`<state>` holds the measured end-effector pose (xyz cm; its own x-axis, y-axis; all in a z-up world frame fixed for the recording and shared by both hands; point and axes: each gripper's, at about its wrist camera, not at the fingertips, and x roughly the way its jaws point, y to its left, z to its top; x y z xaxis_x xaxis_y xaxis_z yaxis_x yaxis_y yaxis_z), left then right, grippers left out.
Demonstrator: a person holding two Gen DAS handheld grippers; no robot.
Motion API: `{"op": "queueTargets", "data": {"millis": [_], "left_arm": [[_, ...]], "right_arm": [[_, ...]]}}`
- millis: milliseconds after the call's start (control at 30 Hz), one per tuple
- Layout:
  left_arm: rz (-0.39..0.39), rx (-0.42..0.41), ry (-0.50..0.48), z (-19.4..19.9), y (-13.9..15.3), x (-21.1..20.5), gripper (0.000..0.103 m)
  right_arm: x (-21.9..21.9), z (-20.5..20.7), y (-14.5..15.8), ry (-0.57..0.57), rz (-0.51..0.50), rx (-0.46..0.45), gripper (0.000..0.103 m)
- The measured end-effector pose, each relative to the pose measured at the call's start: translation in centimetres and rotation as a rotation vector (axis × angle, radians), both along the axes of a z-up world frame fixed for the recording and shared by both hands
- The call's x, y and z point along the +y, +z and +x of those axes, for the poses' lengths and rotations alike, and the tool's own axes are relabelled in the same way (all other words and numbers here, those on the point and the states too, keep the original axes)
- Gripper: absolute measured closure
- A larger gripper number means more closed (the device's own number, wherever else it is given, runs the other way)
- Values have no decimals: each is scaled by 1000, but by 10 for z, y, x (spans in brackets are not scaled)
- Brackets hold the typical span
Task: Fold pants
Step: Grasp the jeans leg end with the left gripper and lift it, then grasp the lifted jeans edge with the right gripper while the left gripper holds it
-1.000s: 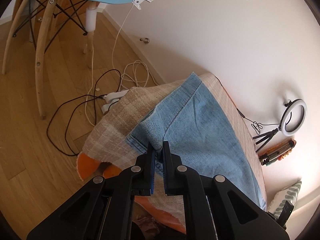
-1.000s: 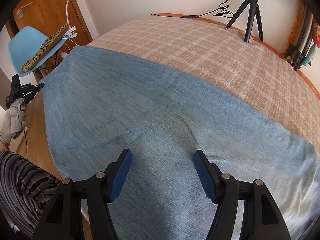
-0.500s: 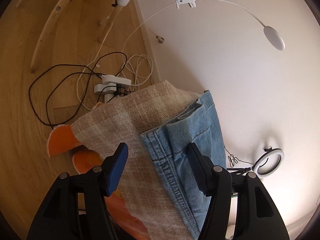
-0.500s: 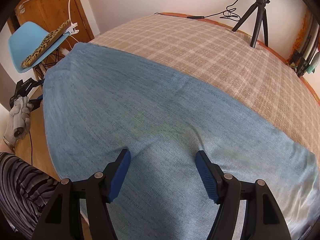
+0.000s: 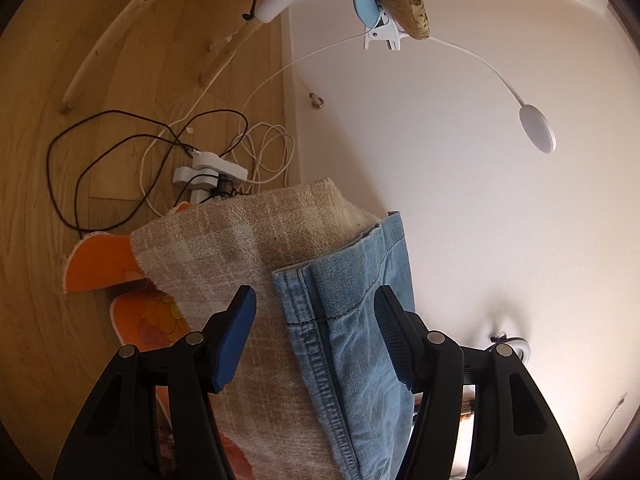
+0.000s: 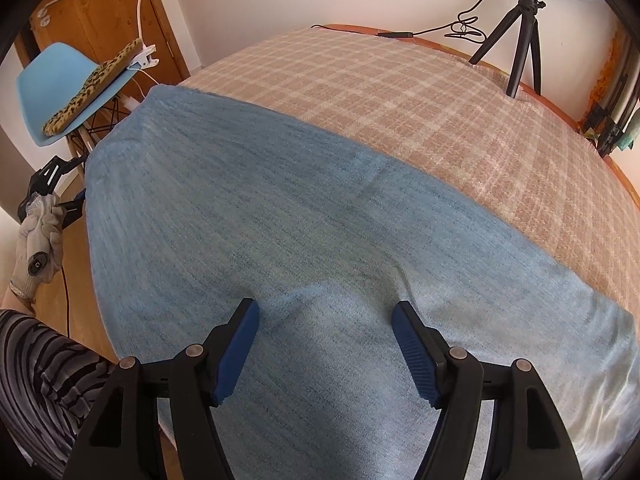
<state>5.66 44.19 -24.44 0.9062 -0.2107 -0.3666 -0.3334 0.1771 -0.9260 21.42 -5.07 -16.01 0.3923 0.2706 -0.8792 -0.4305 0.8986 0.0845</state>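
Light blue denim pants (image 6: 304,232) lie spread flat across the beige plaid tablecloth (image 6: 400,92). In the left wrist view the pants' hem (image 5: 344,280) hangs at the table's corner. My left gripper (image 5: 316,320) is open and empty, its jaws on either side of the hem without touching it. It also shows small at the left edge of the right wrist view (image 6: 56,184). My right gripper (image 6: 326,344) is open and empty, low over the middle of the denim.
A blue chair (image 6: 52,88) with a leopard cushion and a clip lamp (image 5: 536,128) stands past the table's left end. Cables and a power strip (image 5: 208,172) lie on the wood floor. A tripod with a ring light (image 6: 524,36) stands at the far table edge.
My left gripper opened and let go of the pants' hem, then swung to look down along the table's corner. My right gripper stayed open and crept slightly forward over the denim.
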Motion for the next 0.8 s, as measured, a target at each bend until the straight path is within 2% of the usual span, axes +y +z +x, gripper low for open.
{"op": "queueTargets", "data": {"millis": [167, 267, 300, 333, 500, 633, 700, 800], "left_arm": [[13, -24, -17, 6, 4, -6, 45], [67, -8, -13, 7, 16, -8, 71], [93, 4, -14, 7, 20, -9, 77], [120, 13, -17, 7, 25, -10, 78], [310, 77, -50, 16, 52, -22, 87], [515, 59, -86, 20, 92, -42, 88], [628, 43, -134, 27, 115, -60, 88], [780, 1, -257, 44, 150, -95, 88]], "right_arm": [[-1, 0, 0, 7, -4, 0, 31], [-3, 1, -1, 5, 4, 1, 31], [-3, 1, -1, 5, 7, 0, 31], [-4, 1, -1, 5, 9, 1, 31], [-5, 1, -1, 11, 11, 0, 31], [-8, 2, 3, 6, 32, 4, 32], [-12, 5, 5, -2, 60, 12, 32], [-17, 10, 9, -27, 107, 18, 32]]}}
